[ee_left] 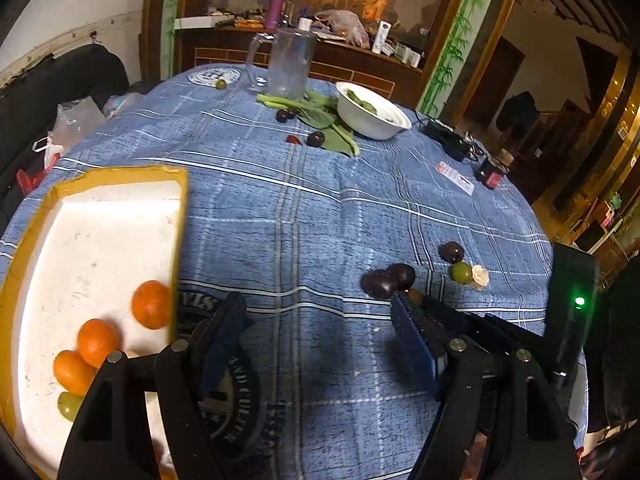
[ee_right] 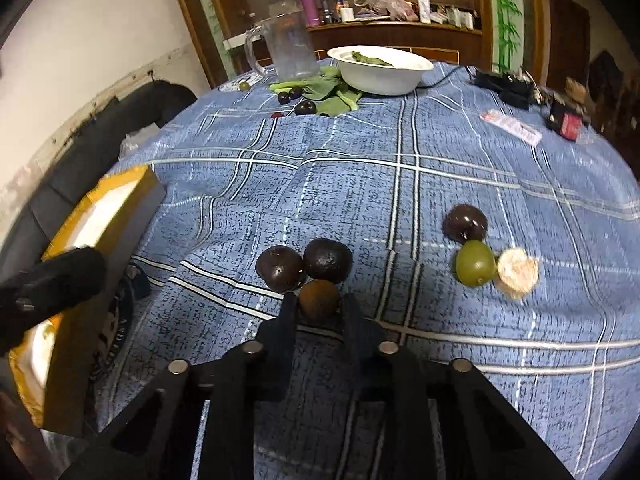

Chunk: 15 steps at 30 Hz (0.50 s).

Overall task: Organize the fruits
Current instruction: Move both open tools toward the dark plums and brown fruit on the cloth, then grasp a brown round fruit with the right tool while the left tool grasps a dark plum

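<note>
My right gripper (ee_right: pixel 320 304) is shut on a small brown round fruit (ee_right: pixel 319 299), low over the blue checked cloth. Two dark plums (ee_right: pixel 304 266) lie just beyond it. Another dark plum (ee_right: pixel 465 222), a green grape (ee_right: pixel 475 263) and a pale peeled fruit (ee_right: pixel 517 274) lie to the right. My left gripper (ee_left: pixel 316 316) is open and empty beside the yellow-rimmed white foam box (ee_left: pixel 100 216). The box holds three oranges (ee_left: pixel 96 340) and a green grape (ee_left: pixel 69 405).
A white bowl (ee_right: pixel 380 74) with greens, a clear plastic jug (ee_right: pixel 290 52), leafy greens (ee_right: pixel 332 96) and more small dark fruits (ee_right: pixel 305 107) sit at the far side. A black adapter with cable (ee_right: pixel 504 84) and a small dark box (ee_right: pixel 566 122) lie far right.
</note>
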Tool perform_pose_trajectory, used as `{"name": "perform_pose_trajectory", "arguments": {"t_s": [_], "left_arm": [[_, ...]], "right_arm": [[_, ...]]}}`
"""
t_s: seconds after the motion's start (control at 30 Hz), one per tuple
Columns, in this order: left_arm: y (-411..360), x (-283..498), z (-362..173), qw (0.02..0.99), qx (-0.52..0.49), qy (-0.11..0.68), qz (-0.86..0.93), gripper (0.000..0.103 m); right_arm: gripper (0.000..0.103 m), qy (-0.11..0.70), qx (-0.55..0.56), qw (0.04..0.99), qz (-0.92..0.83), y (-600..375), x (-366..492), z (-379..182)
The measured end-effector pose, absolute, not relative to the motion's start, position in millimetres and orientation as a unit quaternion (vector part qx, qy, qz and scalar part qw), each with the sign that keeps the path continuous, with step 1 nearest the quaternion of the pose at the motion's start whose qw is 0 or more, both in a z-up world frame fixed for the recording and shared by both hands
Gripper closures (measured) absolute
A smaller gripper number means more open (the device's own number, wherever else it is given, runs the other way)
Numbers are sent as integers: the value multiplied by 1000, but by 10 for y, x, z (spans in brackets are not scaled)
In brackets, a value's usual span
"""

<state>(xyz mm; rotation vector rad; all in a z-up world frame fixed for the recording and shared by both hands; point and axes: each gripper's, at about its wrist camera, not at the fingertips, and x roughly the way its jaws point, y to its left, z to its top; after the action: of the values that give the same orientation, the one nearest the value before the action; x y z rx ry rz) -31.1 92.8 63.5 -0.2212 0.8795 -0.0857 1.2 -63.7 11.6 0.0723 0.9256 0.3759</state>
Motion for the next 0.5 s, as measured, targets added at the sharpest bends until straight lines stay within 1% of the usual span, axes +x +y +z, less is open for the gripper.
{"name": "perform_pose_trajectory", "arguments": {"t_s": [0.33,0.5], "left_arm": [[538,-79,452,889,-63,450,-64,29],[359,154,268,881,-34,468,-65,30]], "right_arm": [[81,408,77,901,125,-1149,-261,248],[81,403,110,902,108,-1369,-227,223]]}}
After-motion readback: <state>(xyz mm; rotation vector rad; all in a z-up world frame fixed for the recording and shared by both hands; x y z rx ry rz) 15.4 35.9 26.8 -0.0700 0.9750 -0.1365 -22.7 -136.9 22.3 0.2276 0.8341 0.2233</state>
